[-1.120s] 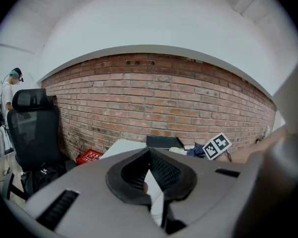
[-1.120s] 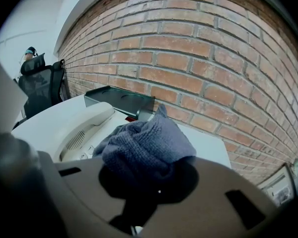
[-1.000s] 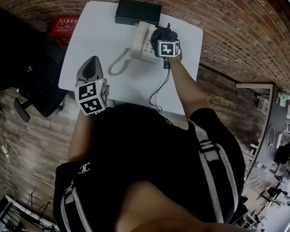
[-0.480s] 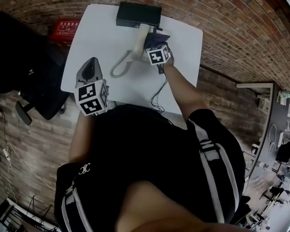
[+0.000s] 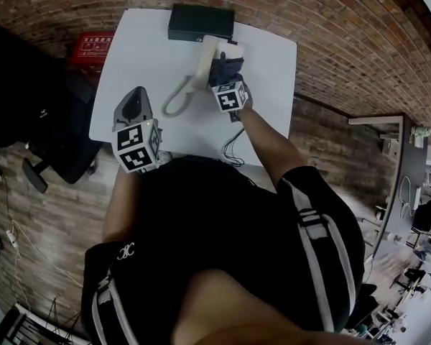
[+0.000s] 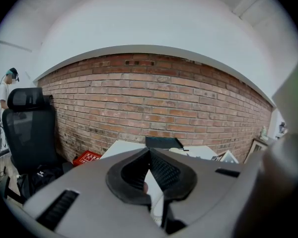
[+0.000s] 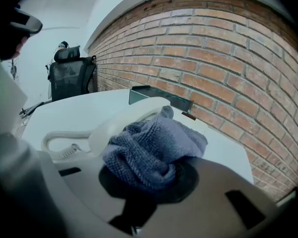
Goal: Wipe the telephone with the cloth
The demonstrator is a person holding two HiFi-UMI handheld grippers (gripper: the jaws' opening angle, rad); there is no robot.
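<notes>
A cream telephone [image 5: 207,62] with a coiled cord [image 5: 174,99] sits on the white table [image 5: 136,56]. My right gripper [image 5: 225,70] is shut on a blue-grey cloth [image 7: 151,150], which lies bunched against the handset [image 7: 121,122] of the phone. The cloth [image 5: 225,67] covers the phone's keypad side in the head view. My left gripper [image 5: 134,106] hovers over the table's near left edge, apart from the phone; its jaws [image 6: 149,170] are shut with nothing between them.
A dark flat box [image 5: 200,22] lies at the table's far edge against the brick wall. A thin black cable [image 5: 232,139] trails off the near edge. A black office chair [image 6: 27,128] and a red box [image 5: 92,47] stand left of the table.
My right gripper has slid left and nearer along the phone with the cloth. The left gripper has stayed put.
</notes>
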